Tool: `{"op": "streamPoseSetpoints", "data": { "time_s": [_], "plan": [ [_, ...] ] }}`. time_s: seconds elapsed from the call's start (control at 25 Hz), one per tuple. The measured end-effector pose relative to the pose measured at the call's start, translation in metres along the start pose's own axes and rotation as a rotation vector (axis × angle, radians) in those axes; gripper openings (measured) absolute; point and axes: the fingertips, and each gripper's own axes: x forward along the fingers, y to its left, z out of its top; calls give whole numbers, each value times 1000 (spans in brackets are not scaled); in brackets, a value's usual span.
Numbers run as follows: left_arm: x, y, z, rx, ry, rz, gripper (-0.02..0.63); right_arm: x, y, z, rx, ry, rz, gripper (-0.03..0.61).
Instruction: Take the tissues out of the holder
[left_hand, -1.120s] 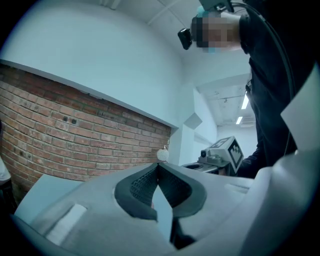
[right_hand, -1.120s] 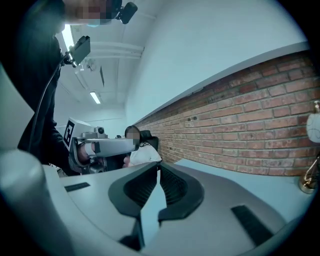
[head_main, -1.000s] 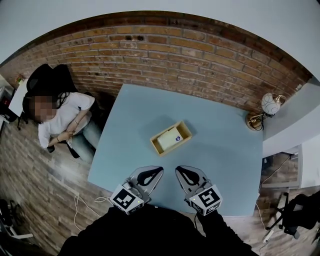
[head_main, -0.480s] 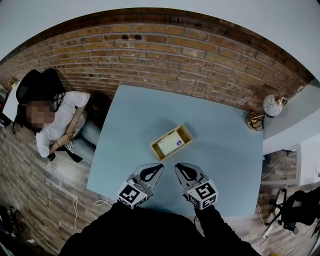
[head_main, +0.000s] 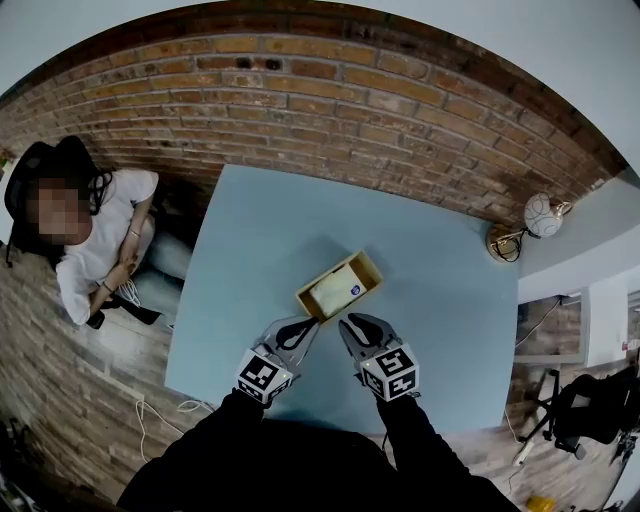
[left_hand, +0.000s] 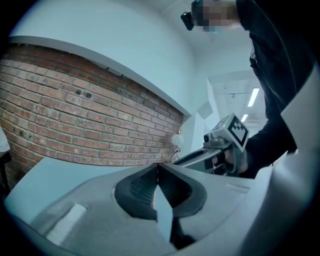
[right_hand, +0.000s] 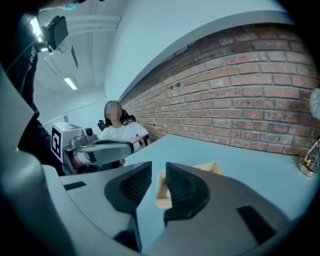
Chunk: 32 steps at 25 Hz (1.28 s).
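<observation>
The left gripper (left_hand: 157, 169) had its jaws pressed together, empty. The right gripper (right_hand: 159, 172) had just been opening its jaws to a narrow gap, with nothing between them. Just ahead of both jaws sat the wooden holder (head_main: 373, 268) on the desk (head_main: 440, 290), tissues (head_main: 333, 288) inside. They looked soft, light and easily crumpled, best pinched at an upper edge.

A pale blue table (head_main: 250, 240) carries 1 wooden holder (head_main: 305, 303).
</observation>
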Motion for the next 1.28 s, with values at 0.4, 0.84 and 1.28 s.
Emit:
{"op": "streamPoseSetpoints", "data": {
  "time_s": [0.4,0.84,1.28],
  "plan": [
    [10,28,-29,-40,33,15,8,35,-19,-22,14,92,-40,132],
    [25,44,-53,-58,60,10,8,67,-34,-40,12,177,-54,235],
    [32,62,-71,-80,101,17,8,103,-60,-63,-20,330,-86,408]
  ]
}}
